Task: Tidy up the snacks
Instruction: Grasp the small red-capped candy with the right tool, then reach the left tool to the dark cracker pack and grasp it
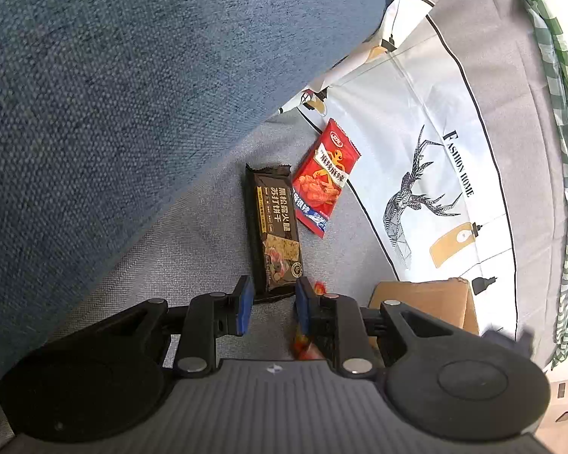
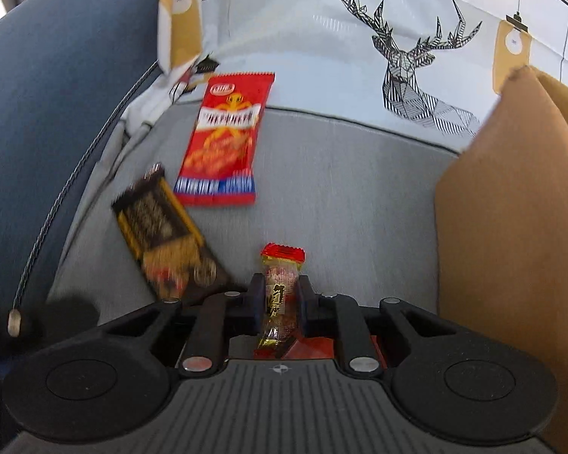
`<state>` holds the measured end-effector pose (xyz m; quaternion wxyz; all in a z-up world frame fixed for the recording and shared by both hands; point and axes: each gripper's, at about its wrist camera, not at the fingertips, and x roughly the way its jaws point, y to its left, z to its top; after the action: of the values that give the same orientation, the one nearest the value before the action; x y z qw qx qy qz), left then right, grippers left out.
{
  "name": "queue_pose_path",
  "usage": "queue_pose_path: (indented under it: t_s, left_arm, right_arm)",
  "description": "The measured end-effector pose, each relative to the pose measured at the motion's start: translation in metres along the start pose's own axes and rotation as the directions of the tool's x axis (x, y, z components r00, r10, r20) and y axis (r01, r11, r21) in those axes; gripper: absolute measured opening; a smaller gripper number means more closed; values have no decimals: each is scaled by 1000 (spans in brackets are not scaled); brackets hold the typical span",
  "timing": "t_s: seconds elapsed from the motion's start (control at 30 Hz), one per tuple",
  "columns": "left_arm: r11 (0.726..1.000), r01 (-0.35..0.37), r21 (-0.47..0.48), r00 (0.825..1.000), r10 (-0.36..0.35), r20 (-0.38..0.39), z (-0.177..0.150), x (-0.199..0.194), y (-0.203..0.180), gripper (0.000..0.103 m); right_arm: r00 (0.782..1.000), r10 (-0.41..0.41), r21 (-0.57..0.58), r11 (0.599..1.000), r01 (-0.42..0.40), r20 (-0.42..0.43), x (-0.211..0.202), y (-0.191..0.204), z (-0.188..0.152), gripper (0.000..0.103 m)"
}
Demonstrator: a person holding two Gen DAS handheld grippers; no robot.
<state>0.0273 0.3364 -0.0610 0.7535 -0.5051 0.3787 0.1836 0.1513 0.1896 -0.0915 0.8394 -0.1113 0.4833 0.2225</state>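
A dark brown cracker pack [image 1: 274,232] lies on the grey sofa seat [image 1: 193,249], with a red snack packet [image 1: 325,178] just beyond it. My left gripper [image 1: 272,304] is open, its blue pads either side of the cracker pack's near end. In the right wrist view my right gripper [image 2: 280,304] is shut on a small red and gold candy [image 2: 280,287], held above the seat. The cracker pack [image 2: 166,230] and red packet [image 2: 225,140] lie ahead to its left. A cardboard box [image 2: 511,227] stands to the right.
The blue sofa back [image 1: 113,94] rises on the left. A white deer-print "Fashion Home" cushion [image 1: 416,174] lies behind the snacks. The box also shows in the left wrist view [image 1: 428,300]. A small red wrapper [image 1: 306,346] shows under the left gripper's right finger.
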Motion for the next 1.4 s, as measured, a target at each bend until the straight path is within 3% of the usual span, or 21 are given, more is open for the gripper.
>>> queue_pose_path:
  t_s: [0.17,0.43,0.7,0.77,0.93,1.03,1.2,1.3,1.4]
  left_arm:
    - [1000,0,12,1000,0,-3,-1,0,0,26]
    - [998,-5,61,1000,5,-1,-3,1,-1,34]
    - [976,-76,205,997,71,31,-12,18,-13,39]
    - [964,-93,250,995,84,46,-13,24,-16,43]
    - [931,-125,343,990,97,99,-13,42,-24,76]
    - [912,-171,373,983,134,124,-15,58,-30,84]
    - [843,-247,479,967,179,183,-26,76,-54,89]
    - [767,-319,556,946,227,230,-36,88,-65,89]
    - [698,-374,610,927,259,271,-43,94,-70,79]
  right_arm:
    - [1000,17,-5,1000,-17,8,-23,2,-28,18]
    - [993,72,-64,996,-66,99,-79,12,-83,18]
    - [979,154,-79,986,-144,133,-72,5,-127,18]
    - [980,151,-73,987,-143,129,-64,5,-133,19]
    - [982,125,-146,984,-104,142,-66,15,-132,20]
    - [983,126,-149,983,-107,129,-68,13,-134,20]
    - [984,130,-155,982,-111,120,-70,11,-136,22]
    - [984,137,-149,982,-119,113,-70,9,-133,24]
    - [984,136,-167,979,-117,113,-71,10,-134,24]
